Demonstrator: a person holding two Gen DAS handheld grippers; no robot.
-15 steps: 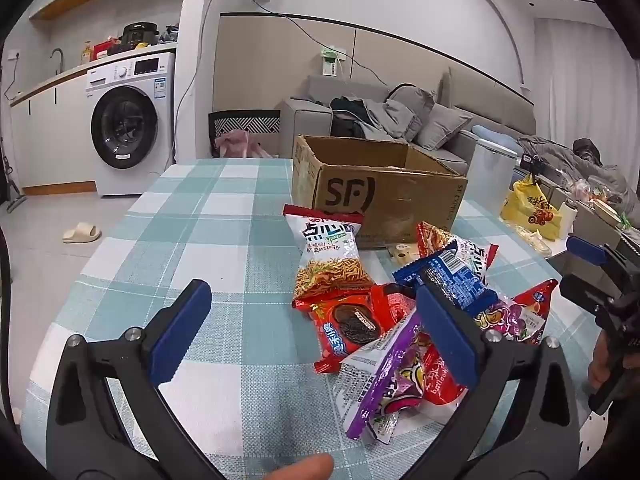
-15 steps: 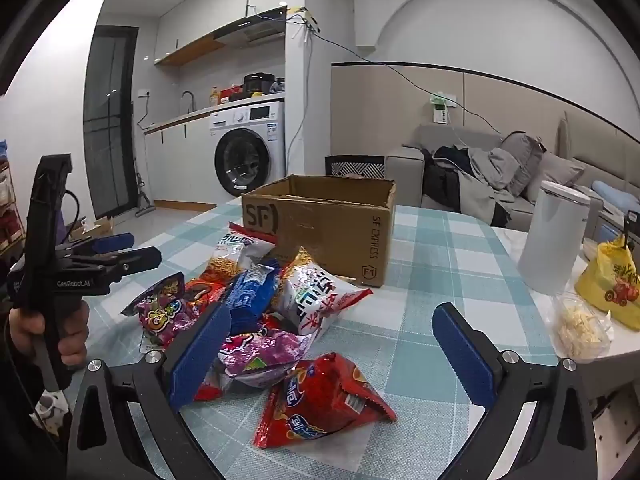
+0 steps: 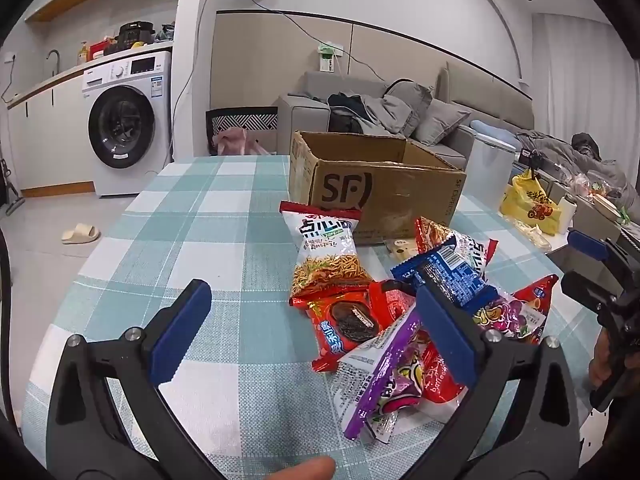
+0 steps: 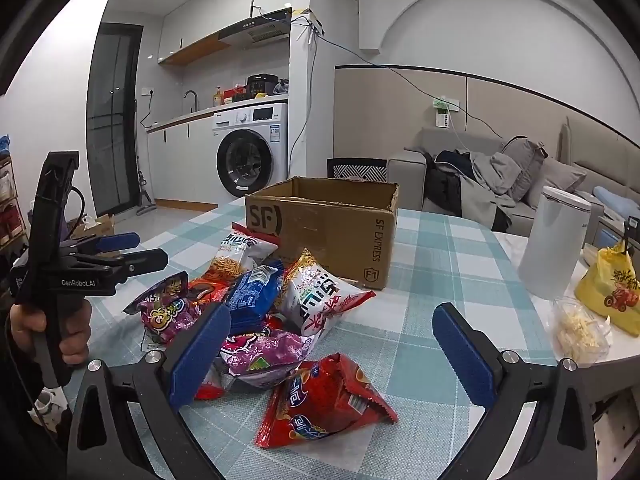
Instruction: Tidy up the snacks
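Note:
A pile of snack bags lies on the checked tablecloth in front of an open cardboard box [image 3: 384, 196] [image 4: 332, 224]. In the left wrist view I see a noodle snack bag [image 3: 324, 248], a red cookie bag [image 3: 348, 320], a blue bag [image 3: 452, 276] and a purple bag [image 3: 384, 368]. My left gripper [image 3: 312, 292] hovers open just left of the pile, its right pad over the purple bag, with nothing gripped. My right gripper [image 4: 331, 312] is open above a red bag [image 4: 320, 400] at the pile's near side. Each gripper shows in the other's view: left gripper [image 4: 120, 248], right gripper [image 3: 592, 264].
A white canister [image 4: 556, 244], a yellow plastic bag [image 4: 612, 288] and a clear bag of food [image 4: 580, 328] stand on the right part of the table. The table's rounded edge runs close below both grippers. A sofa and a washing machine are beyond.

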